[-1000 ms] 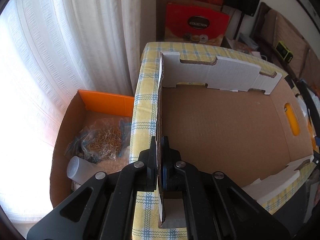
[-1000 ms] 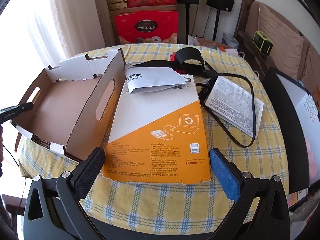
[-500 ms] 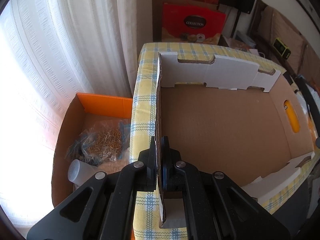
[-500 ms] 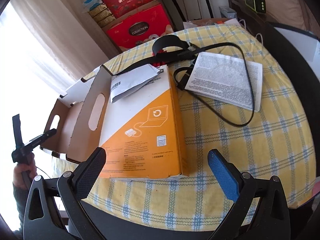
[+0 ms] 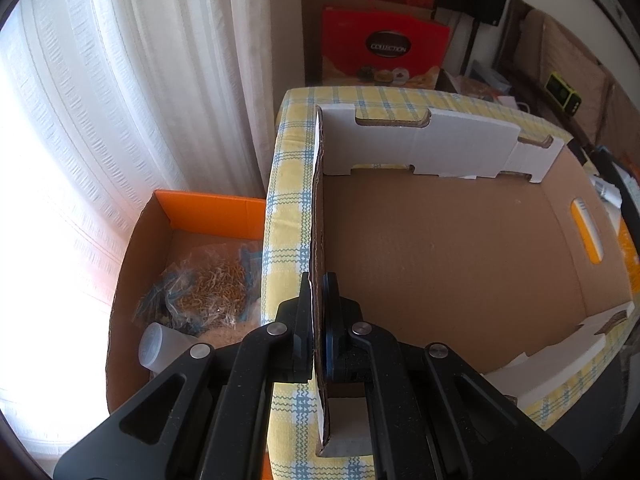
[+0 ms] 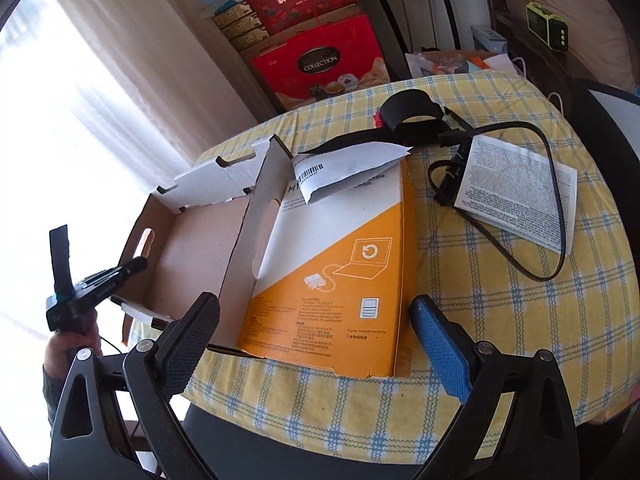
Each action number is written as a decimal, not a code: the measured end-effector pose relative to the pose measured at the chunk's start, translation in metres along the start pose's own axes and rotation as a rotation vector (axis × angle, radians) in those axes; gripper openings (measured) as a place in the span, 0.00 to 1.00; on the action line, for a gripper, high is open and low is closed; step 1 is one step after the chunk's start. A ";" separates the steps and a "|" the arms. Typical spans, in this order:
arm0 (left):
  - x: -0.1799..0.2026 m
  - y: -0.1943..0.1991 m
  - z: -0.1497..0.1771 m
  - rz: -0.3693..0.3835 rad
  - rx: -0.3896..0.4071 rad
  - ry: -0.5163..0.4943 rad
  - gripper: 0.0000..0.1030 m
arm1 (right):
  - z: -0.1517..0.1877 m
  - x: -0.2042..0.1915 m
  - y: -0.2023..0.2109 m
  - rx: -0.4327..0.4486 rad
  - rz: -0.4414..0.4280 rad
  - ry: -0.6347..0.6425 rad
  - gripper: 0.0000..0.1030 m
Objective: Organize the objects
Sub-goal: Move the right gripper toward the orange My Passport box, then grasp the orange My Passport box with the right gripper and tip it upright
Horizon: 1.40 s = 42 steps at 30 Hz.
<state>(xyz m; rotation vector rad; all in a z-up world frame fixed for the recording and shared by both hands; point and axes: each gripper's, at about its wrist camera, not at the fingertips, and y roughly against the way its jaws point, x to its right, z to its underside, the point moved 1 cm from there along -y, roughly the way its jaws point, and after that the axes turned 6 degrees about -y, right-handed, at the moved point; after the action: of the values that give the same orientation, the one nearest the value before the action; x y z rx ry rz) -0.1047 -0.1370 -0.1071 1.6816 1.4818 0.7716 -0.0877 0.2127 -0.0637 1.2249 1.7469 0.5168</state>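
Note:
An open cardboard box (image 5: 448, 248) lies on the yellow checked table (image 5: 286, 168). My left gripper (image 5: 319, 300) is shut on the box's near side wall. In the right wrist view the box (image 6: 192, 248) is at the left, with the left gripper (image 6: 132, 268) on its far wall. Its orange and white lid (image 6: 340, 256) lies flat beside it with a white envelope (image 6: 352, 168) on top. My right gripper (image 6: 316, 332) is open and empty, just above the lid's near edge.
A printed leaflet (image 6: 516, 188), a black cable (image 6: 520, 248) and a black strap loop (image 6: 412, 120) lie on the table's right side. Red gift boxes (image 6: 324, 64) stand behind. A floor box with bags (image 5: 192, 280) sits by the curtain.
The right gripper has tilted and moved forward over the near end of the lid. The left gripper keeps its hold on the box wall, with its view shifted only slightly.

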 end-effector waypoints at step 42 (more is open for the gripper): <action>0.002 -0.004 0.000 0.021 -0.007 0.020 0.03 | -0.001 0.053 -0.011 -0.052 -0.042 -0.168 0.54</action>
<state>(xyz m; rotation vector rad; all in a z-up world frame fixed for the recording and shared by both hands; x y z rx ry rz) -0.1062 -0.1347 -0.1107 1.6910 1.4764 0.8062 -0.0991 0.2553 -0.0951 1.1586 1.6048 0.4197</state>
